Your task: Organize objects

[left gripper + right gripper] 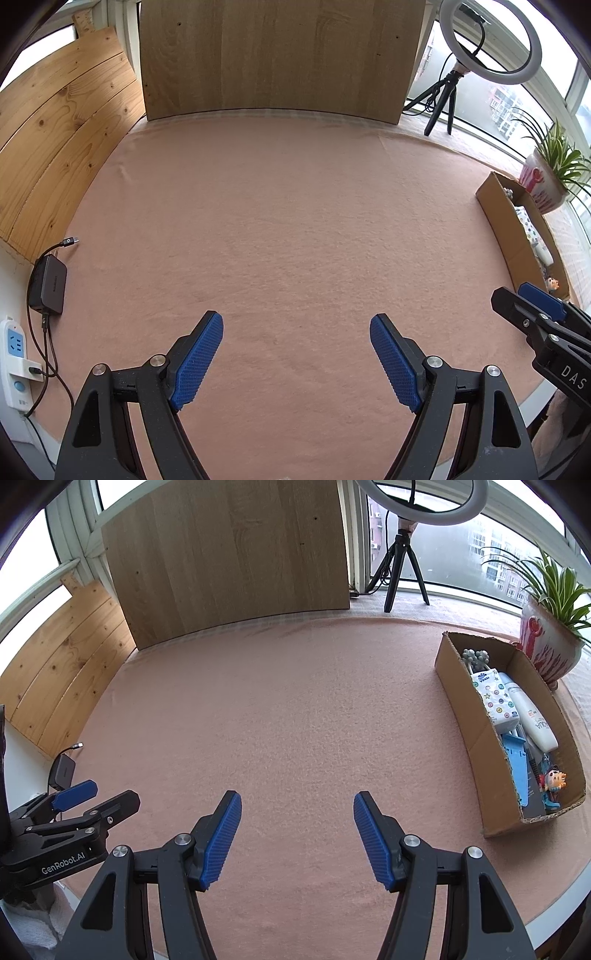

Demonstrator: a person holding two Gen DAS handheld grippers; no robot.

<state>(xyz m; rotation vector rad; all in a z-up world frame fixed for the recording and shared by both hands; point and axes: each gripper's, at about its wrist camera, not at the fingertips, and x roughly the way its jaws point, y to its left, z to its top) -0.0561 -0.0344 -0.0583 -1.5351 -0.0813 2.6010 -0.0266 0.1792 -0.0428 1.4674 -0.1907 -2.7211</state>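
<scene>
A cardboard box (476, 716) lies on the pink felt mat (288, 716) at the right. Inside it are a white patterned pack (493, 698), a white tube (532, 716), a blue plastic piece (519, 771), a small doll figure (554, 781) and a grey knobbly item (476, 657). My right gripper (297, 801) hangs open over bare mat, left of the box, with nothing between its blue pads. My left gripper (296, 323) is open too, wider, also over bare mat. The box (496, 229) shows at the right edge in the left wrist view.
A tall wooden board (273, 55) stands at the back and pine planks (55, 147) line the left. A black charger (48, 284) with cables and a power strip (14, 362) lie at the left. A ring light on a tripod (402, 565) and a potted plant (546, 627) stand at the back right.
</scene>
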